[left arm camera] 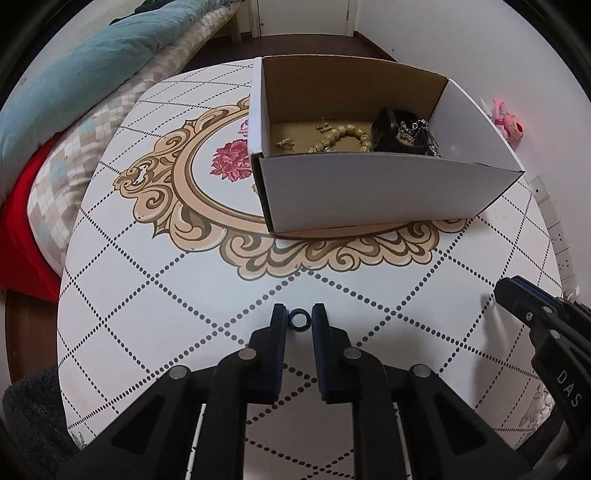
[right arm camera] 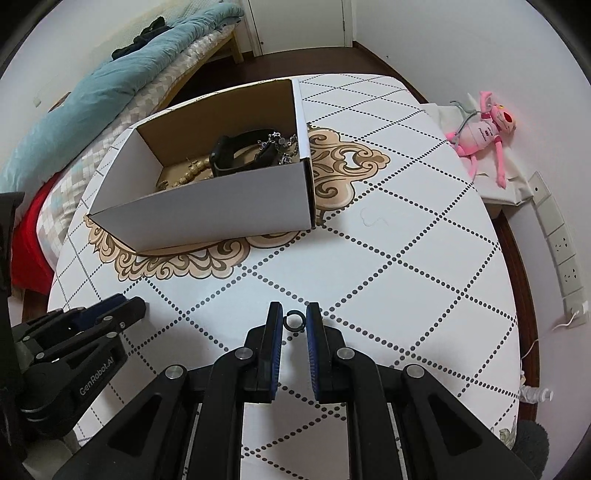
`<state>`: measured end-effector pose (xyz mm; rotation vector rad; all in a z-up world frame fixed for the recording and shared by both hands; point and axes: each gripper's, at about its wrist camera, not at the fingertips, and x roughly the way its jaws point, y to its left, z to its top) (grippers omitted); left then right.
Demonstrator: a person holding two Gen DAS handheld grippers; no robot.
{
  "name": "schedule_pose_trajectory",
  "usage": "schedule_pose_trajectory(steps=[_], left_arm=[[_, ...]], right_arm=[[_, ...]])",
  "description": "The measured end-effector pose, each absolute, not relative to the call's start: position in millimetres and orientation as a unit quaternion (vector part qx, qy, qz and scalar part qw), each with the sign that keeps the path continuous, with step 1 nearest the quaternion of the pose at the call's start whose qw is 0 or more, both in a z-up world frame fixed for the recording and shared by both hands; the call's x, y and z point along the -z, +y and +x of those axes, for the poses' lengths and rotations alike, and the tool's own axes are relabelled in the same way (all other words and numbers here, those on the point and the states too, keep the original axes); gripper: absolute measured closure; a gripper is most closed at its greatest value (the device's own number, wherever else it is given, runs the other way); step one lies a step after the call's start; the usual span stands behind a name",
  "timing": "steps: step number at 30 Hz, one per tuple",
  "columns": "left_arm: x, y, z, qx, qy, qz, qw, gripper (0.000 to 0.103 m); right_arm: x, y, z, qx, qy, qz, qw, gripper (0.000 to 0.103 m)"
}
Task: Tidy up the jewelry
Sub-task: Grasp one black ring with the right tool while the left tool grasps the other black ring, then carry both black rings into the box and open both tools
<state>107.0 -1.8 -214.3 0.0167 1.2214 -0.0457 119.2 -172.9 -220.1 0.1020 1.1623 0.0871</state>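
You hold a ring in each gripper: a blue ring (left arm camera: 297,316) pinched in your left gripper (left arm camera: 298,317), a dark open ring (right arm camera: 294,319) in your right gripper (right arm camera: 294,320), both low over the table (left arm camera: 147,302). The box (left arm camera: 369,192) beyond already holds beads, a watch and chains; I judge only these two rings remain.

A home bedroom is indicated. A bed (right arm camera: 122,85) with a teal duvet (left arm camera: 92,62) is seen beside a round table (right arm camera: 406,240) with an ornate printed cover. A pink plush toy (right arm camera: 484,129), wall sockets (right arm camera: 561,243) and a white door (left arm camera: 303,16) are also shown.
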Motion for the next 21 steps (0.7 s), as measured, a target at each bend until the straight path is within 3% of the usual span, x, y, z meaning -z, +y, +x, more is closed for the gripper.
schedule_pose_trajectory(steps=[10,21], left_arm=[[198.8,-1.7,103.2,0.041,0.563,-0.012,0.825,0.093],[120.9,-4.1,143.3,0.108,0.528,-0.071,0.84,0.093]], right_arm=[[205.2,-175.3,118.7,-0.046,0.535,0.061,0.841,0.089],[136.5,-174.4,142.2,-0.087,0.488,0.091,0.864,0.09]])
